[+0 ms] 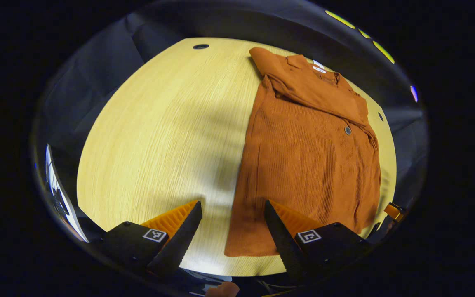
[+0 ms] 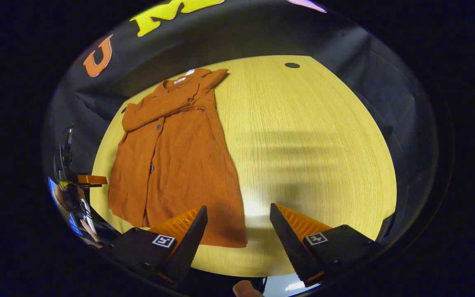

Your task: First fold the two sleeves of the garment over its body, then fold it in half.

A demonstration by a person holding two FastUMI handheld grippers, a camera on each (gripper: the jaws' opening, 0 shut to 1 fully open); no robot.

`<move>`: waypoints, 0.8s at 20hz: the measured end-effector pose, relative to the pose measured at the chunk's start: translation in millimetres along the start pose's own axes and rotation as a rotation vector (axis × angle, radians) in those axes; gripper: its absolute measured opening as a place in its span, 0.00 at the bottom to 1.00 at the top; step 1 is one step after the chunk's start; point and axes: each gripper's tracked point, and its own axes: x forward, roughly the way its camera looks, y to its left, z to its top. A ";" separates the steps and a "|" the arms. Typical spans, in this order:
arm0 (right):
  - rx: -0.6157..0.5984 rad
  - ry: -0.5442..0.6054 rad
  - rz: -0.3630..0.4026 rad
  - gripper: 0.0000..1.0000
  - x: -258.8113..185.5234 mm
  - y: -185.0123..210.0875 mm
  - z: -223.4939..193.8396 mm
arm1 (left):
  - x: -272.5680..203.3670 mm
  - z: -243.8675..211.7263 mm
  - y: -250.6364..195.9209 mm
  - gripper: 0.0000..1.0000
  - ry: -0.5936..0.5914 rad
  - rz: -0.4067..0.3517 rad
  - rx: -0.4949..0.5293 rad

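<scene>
One garment: rust-orange ribbed cardigan (image 1: 303, 161) lying flat on the table, collar at the far end, hem toward the near edge.
Sleeves: both already lying across the chest (image 2: 167, 103), crossing just below the collar.
Buttons: dark, along the front placket (image 2: 152, 167).
Label: white tag at the neckline (image 1: 319, 68).
Placement: right half of the tabletop in the left gripper view, left half in the right gripper view.
Left gripper (image 1: 232, 231): jaws spread wide, holding nothing, poised above the hem's left corner without touching the cloth.
Right gripper (image 2: 238, 235): jaws spread wide, holding nothing, poised over the hem's right corner and bare wood beside it.
Table (image 1: 163, 136): light wood grain, round dark grommet hole (image 1: 201, 46) near the far corner.
Surroundings: black cloth around the table.
</scene>
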 end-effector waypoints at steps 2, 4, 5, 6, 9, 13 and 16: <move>0.007 0.052 0.029 0.94 1.1 2.5 -5.6 | -23.2 -5.9 12.1 0.99 0.055 -0.031 -0.006; 0.042 0.119 0.116 0.98 6.9 8.7 -14.6 | -22.4 -25.5 11.5 0.99 0.115 -0.081 -0.025; 0.070 0.160 0.153 0.98 8.4 11.0 -19.7 | -24.4 -28.4 7.5 0.99 0.147 -0.104 -0.050; 0.102 0.192 0.194 0.98 8.7 12.3 -24.2 | -26.5 -29.3 2.8 0.99 0.164 -0.141 -0.080; 0.189 0.282 0.293 0.98 9.1 5.3 -33.7 | -29.6 -36.1 -8.6 0.97 0.243 -0.264 -0.142; 0.245 0.364 0.424 0.97 14.8 -1.5 -32.9 | -42.6 -30.5 -29.9 1.00 0.345 -0.473 -0.159; 0.295 0.403 0.500 0.97 19.1 4.2 -29.9 | -50.1 -47.0 -6.9 0.90 0.355 -0.542 -0.173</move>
